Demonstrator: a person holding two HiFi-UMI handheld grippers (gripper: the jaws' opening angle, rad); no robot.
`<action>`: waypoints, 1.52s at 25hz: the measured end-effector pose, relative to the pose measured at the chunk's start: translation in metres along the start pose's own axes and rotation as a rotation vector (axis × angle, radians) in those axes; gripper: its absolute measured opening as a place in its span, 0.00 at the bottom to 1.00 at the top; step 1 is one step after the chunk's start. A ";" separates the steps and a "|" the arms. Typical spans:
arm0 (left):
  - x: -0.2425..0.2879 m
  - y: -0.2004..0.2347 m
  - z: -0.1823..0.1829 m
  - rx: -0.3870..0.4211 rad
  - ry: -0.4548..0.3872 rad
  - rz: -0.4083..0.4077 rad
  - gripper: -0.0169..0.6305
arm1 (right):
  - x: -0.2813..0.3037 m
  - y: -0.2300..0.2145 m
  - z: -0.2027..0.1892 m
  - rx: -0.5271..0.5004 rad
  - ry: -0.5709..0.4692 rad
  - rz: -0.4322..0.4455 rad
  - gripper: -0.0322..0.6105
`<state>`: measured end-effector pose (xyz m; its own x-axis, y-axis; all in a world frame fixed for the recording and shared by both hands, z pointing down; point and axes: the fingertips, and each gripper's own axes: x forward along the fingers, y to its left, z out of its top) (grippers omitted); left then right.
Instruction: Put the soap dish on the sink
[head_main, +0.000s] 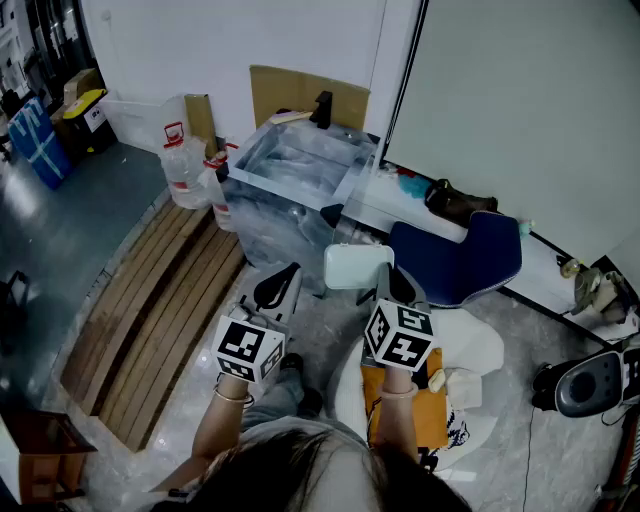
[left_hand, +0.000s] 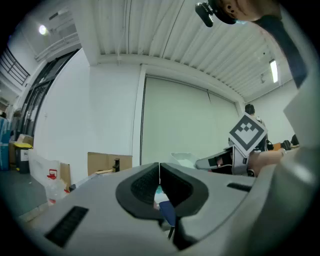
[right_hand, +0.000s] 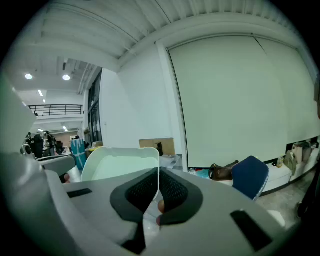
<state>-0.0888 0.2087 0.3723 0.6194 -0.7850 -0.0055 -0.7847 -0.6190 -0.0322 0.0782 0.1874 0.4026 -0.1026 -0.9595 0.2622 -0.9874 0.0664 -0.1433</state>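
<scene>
Soap dish (head_main: 357, 266): pale, rounded-square plastic

No words or numbers can be read. The marker cube (head_main: 250, 350) on the left hand-held gripper (head_main: 281, 284) and the marker cube (head_main: 400, 335) on the right hand-held gripper (head_main: 384, 284) show only black-and-white square patterns. The red label on the clear plastic jug (head_main: 186, 168) is too small to read.

The lower edge of the soap dish (right_hand: 120, 162) is lost behind my right gripper (right_hand: 159, 186), which pinches it. Through the slit of my left gripper (left_hand: 159, 182), jaws pressed together, a blue scrap (left_hand: 166, 212) shows, too little to name. Plastic film blurs the sink (head_main: 270, 218). The head view's right edge cuts off a grey device (head_main: 592, 383).
</scene>
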 end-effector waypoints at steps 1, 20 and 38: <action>0.002 -0.001 0.000 0.001 0.000 -0.002 0.04 | 0.001 -0.001 0.000 0.001 -0.001 0.000 0.09; 0.074 0.050 -0.006 -0.014 -0.003 -0.045 0.04 | 0.081 -0.006 0.021 -0.016 -0.012 -0.046 0.09; 0.138 0.150 -0.011 -0.031 -0.005 -0.096 0.04 | 0.185 0.025 0.043 -0.046 0.017 -0.110 0.09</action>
<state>-0.1216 0.0073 0.3779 0.6917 -0.7222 -0.0087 -0.7222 -0.6917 -0.0023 0.0396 -0.0005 0.4065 0.0050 -0.9570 0.2900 -0.9973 -0.0262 -0.0693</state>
